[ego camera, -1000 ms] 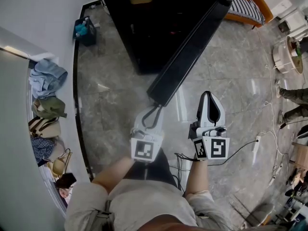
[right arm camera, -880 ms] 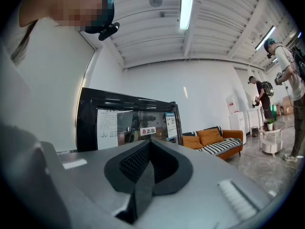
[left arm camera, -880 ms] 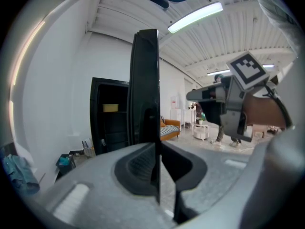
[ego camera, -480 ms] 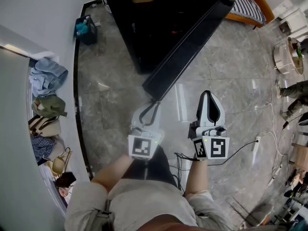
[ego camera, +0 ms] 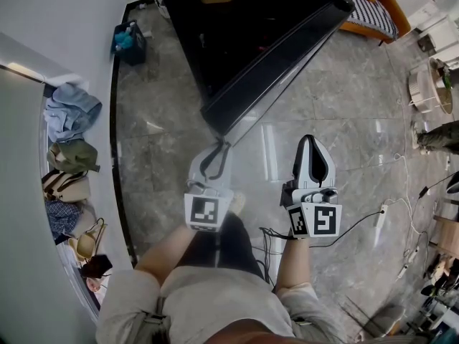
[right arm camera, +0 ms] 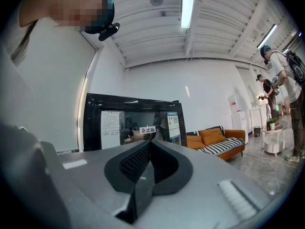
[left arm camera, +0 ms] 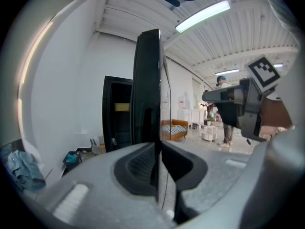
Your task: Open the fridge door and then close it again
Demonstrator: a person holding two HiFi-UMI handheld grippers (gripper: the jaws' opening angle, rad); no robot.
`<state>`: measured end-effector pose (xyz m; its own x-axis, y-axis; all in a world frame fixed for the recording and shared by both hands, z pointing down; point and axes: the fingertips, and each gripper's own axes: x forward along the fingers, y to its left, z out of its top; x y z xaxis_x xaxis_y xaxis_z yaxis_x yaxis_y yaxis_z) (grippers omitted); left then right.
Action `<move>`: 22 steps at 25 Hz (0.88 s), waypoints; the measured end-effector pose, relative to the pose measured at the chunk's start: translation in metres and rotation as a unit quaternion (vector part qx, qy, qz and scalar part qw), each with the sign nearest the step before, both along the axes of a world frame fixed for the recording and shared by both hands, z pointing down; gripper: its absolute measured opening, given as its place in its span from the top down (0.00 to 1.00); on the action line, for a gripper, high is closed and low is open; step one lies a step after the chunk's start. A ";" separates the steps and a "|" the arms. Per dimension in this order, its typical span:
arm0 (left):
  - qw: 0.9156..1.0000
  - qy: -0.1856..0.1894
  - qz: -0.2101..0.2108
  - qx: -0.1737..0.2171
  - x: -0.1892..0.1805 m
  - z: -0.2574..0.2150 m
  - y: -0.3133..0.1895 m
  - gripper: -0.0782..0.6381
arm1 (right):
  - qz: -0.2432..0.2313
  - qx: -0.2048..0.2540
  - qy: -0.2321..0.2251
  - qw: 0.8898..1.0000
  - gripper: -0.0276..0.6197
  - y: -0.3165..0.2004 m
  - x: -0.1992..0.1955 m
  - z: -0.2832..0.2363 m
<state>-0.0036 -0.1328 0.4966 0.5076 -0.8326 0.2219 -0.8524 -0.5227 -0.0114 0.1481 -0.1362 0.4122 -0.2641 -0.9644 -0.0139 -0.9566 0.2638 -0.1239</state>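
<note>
The fridge door stands swung well out from the black fridge. It runs as a long dark slab from its hinge at the fridge's far right corner slantwise out to its free edge, which ends right at the left gripper. That gripper has the door's upright edge between its jaws. The pads sit close on either side of it and are just starting to ease apart. The fridge's open front lies ahead and to the left of that grip, so I'd judge closing means swinging the edge that way. The right gripper, farther out from the fridge and clear of the door, has its jaws together on nothing. On the door's glass hangs a small white tag with a red mark and two characters I cannot read surely. The printed sheets beside it are too small to read.
</note>
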 end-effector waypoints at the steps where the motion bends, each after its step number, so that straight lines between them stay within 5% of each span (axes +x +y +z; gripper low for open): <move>1: 1.000 -0.002 -0.003 -0.002 -0.002 0.000 -0.002 0.83 | -0.001 0.000 0.000 1.000 0.95 0.000 0.000 0.000; 22: 0.999 0.006 -0.036 -0.001 -0.049 0.001 -0.056 0.80 | -0.007 -0.007 0.000 1.000 0.95 -0.010 -0.014 0.008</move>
